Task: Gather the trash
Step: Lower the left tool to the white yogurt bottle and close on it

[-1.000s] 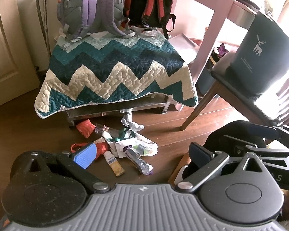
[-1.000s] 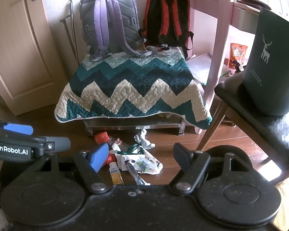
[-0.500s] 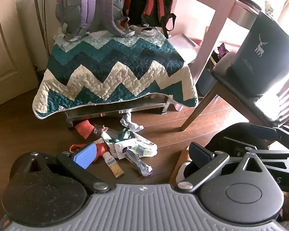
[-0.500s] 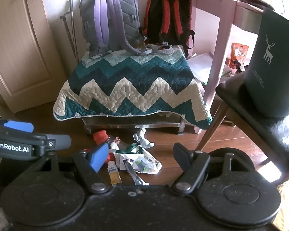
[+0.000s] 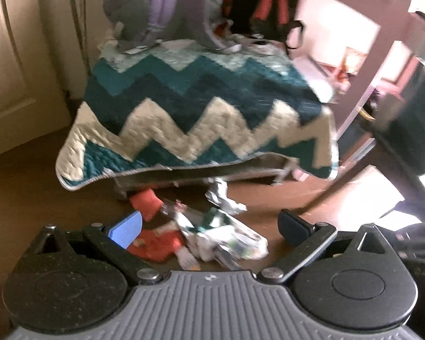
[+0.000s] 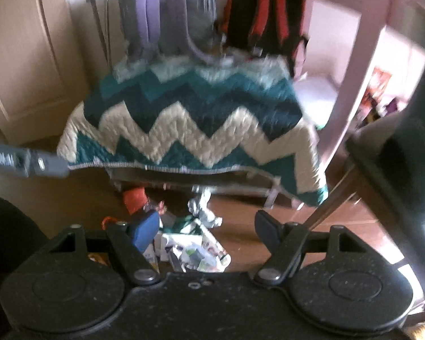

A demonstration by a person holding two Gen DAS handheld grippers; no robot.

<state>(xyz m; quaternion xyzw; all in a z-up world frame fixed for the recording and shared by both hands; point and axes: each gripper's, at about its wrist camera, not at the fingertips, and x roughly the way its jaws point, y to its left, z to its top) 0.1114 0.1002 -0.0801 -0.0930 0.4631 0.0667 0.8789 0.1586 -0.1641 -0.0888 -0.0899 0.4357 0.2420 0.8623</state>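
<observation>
- Left gripper [image 5: 209,228]: jaws spread wide, holding nothing.
- Right gripper [image 6: 206,226]: jaws spread wide, empty.
- Trash pile [image 5: 212,238]: on the wooden floor [image 5: 28,192], between the fingertips; zigzag quilt [image 5: 201,107] at 12 o'clock.

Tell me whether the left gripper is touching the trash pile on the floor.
Cannot tell. In the left wrist view the open left gripper frames the trash pile, but blur hides any gap or contact.
</observation>
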